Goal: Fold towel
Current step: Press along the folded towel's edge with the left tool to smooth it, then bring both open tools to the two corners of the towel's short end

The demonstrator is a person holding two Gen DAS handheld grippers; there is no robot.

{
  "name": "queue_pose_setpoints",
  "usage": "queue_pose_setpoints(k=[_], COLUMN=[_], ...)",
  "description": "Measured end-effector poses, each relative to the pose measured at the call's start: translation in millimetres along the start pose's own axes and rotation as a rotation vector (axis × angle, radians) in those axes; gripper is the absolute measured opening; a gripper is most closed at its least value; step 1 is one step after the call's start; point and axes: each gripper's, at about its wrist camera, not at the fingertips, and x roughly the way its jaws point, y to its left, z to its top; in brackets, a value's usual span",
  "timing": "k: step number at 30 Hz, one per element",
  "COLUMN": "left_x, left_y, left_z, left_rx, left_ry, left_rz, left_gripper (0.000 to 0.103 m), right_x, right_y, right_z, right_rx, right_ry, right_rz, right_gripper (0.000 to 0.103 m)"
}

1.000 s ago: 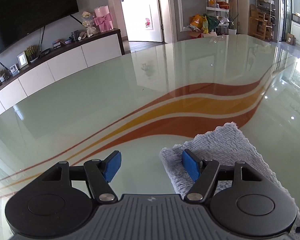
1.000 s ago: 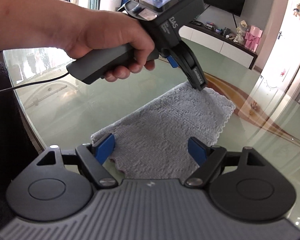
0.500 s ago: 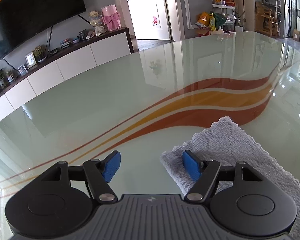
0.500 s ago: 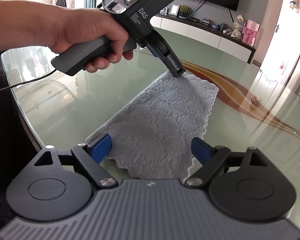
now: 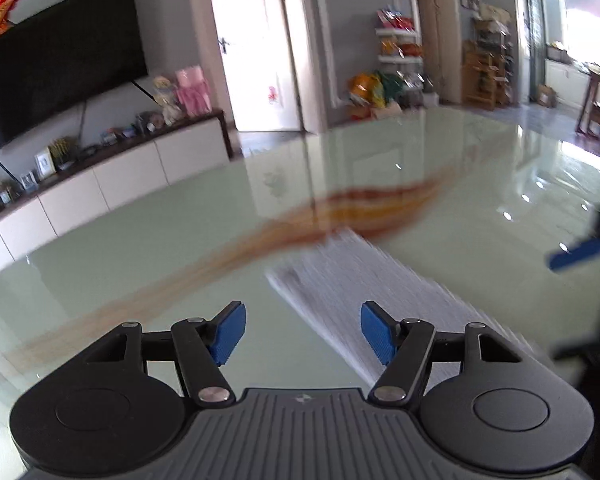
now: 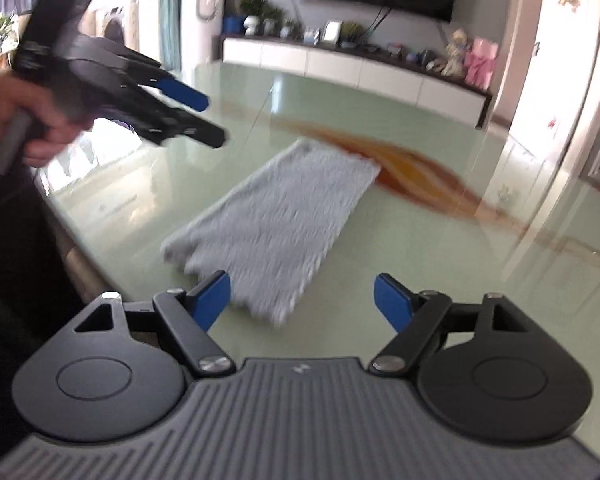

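A grey towel [image 6: 284,216], folded into a long strip, lies flat on the glass table [image 6: 400,240]; in the left wrist view the towel [image 5: 380,292] is blurred. My left gripper [image 5: 302,320] hangs above its left edge, jaws closing with nothing gripped. In the right wrist view a hand [image 6: 16,116] holds that left gripper [image 6: 212,120] in the air, clear of the cloth. My right gripper [image 6: 302,292] hovers over the towel's near corner, jaws closing, with its pads [image 6: 212,300] not touching the cloth. One of its blue pads [image 5: 576,254] shows at the right edge.
An orange and yellow swirl [image 6: 412,168] runs across the table beyond the towel. The table's near edge [image 6: 72,256] is at the left, beside the person's dark clothing. A white TV cabinet [image 5: 112,176] stands beyond the far edge.
Both grippers have drawn back from the towel. The left one lifted off the far corner and swung up to the left. Both pairs of jaws stand narrower. The towel lies where it was.
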Motion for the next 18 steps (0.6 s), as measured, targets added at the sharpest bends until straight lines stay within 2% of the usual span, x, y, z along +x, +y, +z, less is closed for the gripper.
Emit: queue_pose_setpoints(k=[1,2,3,7,8,9,13,16,18], left_x=[-5,-8,-7,-4,-3,-1,-2,2,5], left_y=[-6,-11,-17,-38,-39,-39,-40,-41,-44], left_z=[-8,-16,-21,-35,-36,-36,-35,-34,-36], left_rx=[-0.003,-0.002,0.016,0.093,0.082,0.056,0.028,0.031,0.037], left_ry=[0.022,0.045,0.064,0.102,0.105,0.113,0.11,0.125,0.136], left_rz=[-0.041,-0.066,-0.081,-0.097,-0.104,-0.117,-0.154,-0.185,-0.189], left_gripper=[0.042,0.038,0.031,0.028,0.026,0.02,0.019,0.026,0.027], right_x=[1,4,7,17,18,19,23,23,22], right_y=[0,-2,-4,-6,-7,-7,-5,-7,-8], right_z=[-1,-2,-1,-1,0,1,0,-2,-2], right_rx=[0.002,0.017,0.032,0.054,0.057,0.058,0.045,0.053,0.061], right_ry=[0.006,0.018,0.025,0.038,0.039,0.042,0.055,0.061,0.059], right_rz=[0.008,0.02,0.025,0.034,0.04,0.049,0.066,0.072,0.076], right_gripper=[0.064,0.055,0.051,0.047,0.046,0.044,0.038,0.036,0.036])
